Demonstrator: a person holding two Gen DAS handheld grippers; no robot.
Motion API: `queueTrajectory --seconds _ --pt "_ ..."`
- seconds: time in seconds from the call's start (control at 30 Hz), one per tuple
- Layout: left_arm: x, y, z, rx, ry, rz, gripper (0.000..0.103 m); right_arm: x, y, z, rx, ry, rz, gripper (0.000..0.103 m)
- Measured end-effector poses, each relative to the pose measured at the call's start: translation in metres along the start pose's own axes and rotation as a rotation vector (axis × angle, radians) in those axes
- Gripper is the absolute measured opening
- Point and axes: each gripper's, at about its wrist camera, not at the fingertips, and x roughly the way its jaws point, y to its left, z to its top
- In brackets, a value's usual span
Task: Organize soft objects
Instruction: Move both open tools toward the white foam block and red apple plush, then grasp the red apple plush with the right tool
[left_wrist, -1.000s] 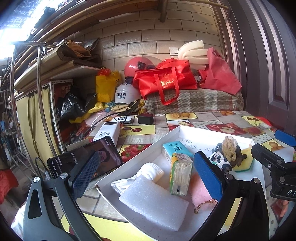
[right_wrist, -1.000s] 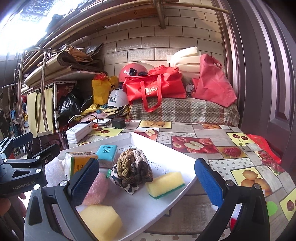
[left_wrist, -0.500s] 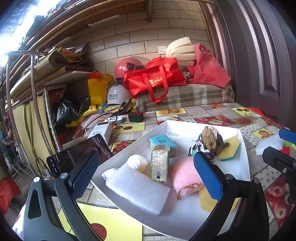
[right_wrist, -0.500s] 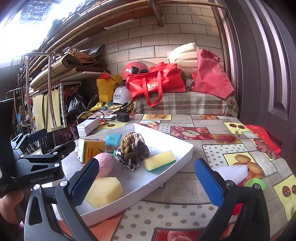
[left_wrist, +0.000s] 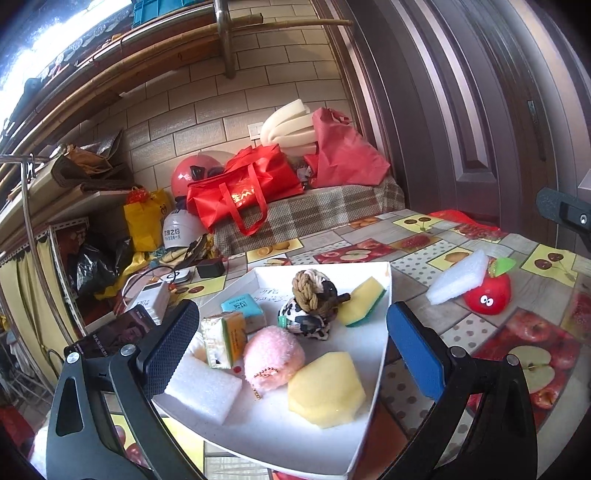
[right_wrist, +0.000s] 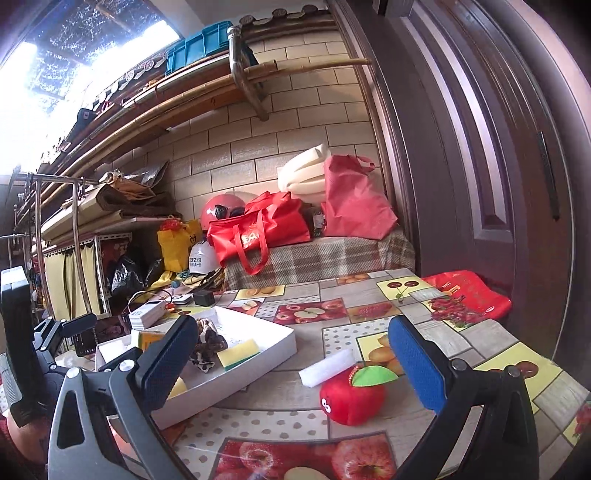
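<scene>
Left-wrist view: the near edge of the white tray (left_wrist: 371, 410) ran out of frame at the bottom, and the left gripper (left_wrist: 291, 343) frame covered the tray's left corner. White foam block (left_wrist: 203, 387) was partly behind the black finger pad (left_wrist: 170, 347); something pale sat behind the yellow-green carton (left_wrist: 223, 338), couldn't make out what. Writing on the tray floor was too small to read. Right gripper showed only as a dark bit at the far right edge.

Right-wrist view: the tray (right_wrist: 258, 354) was half hidden by the right gripper (right_wrist: 291, 365)'s black pad; the knotted rope toy (right_wrist: 207, 338) and yellow/green sponge (right_wrist: 238, 352) showed, the rest mostly blocked. Left gripper body (right_wrist: 44, 354) was visible at left, cut by the edge.

Both tongs were spread wide, nothing between the pads.

Left tongs hung over the tray: pink fluffy pouch (left_wrist: 273, 358), yellow foam chunk (left_wrist: 327, 387) and rope toy (left_wrist: 314, 295) lay between its pads, w/ the teal packet (left_wrist: 242, 306) and sponge (left_wrist: 360, 301) farther back.

Two soft things lay outside the tray on the fruit-print tablecloth (right_wrist: 461, 343): red apple plush (right_wrist: 352, 397) and white foam strip (right_wrist: 327, 367), the strip touching the apple's far side. Both sat between the right tongs' pads, nearer the blue one, just right of the tray.
</scene>
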Motion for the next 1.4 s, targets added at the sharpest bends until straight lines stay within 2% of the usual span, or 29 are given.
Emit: queueTrajectory --seconds 0.07,0.13,0.2,0.3,0.37,0.47,0.67,0.8,0.9,1.03,1.13,1.23,1.33,1.4 --pt "-0.007 -0.008 0.004 -0.008 -0.027 -0.039 0.102 0.002 -0.019 0.0 0.051 0.053 0.024 0.103" --pt "-0.008 -0.014 0.007 -0.032 -0.022 -0.08 0.102 0.0 -0.037 0.001 0.095 0.06 -0.007 0.103" --pt "0.0 -0.022 0.009 -0.047 0.042 -0.128 0.102 -0.003 -0.05 0.002 0.097 0.04 -0.035 0.103" --pt "0.016 -0.04 0.008 -0.019 0.145 -0.203 0.102 0.0 -0.058 0.005 0.024 0.026 -0.077 0.103" --pt "0.018 -0.05 0.009 -0.003 0.135 -0.199 0.102 0.005 -0.06 0.005 -0.015 0.036 -0.083 0.103" --pt "0.02 -0.054 0.012 0.002 0.1 -0.181 0.102 0.013 -0.063 0.002 -0.001 0.072 -0.081 0.103" --pt "0.029 -0.048 0.012 -0.028 0.136 -0.187 0.102 0.021 -0.066 -0.003 0.007 0.132 -0.087 0.103" --pt "0.043 -0.033 0.007 -0.112 0.214 -0.208 0.102 0.021 -0.069 -0.003 0.019 0.14 -0.087 0.103" --pt "0.049 -0.024 0.005 -0.171 0.242 -0.22 0.102 0.023 -0.072 -0.005 0.036 0.189 -0.088 0.103" --pt "0.05 -0.033 0.004 -0.133 0.257 -0.217 0.102 0.023 -0.076 -0.007 0.057 0.221 -0.093 0.103" --pt "0.053 -0.05 0.005 -0.047 0.282 -0.233 0.102 0.032 -0.076 -0.009 0.059 0.272 -0.106 0.103" --pt "0.057 -0.064 0.004 0.022 0.314 -0.238 0.102 0.052 -0.074 -0.015 0.034 0.377 -0.092 0.103" --pt "0.062 -0.068 0.002 0.043 0.344 -0.244 0.102 0.081 -0.061 -0.027 -0.036 0.533 -0.029 0.103" --pt "0.063 -0.066 0.002 0.034 0.351 -0.25 0.102 0.097 -0.051 -0.031 -0.103 0.582 -0.045 0.103"
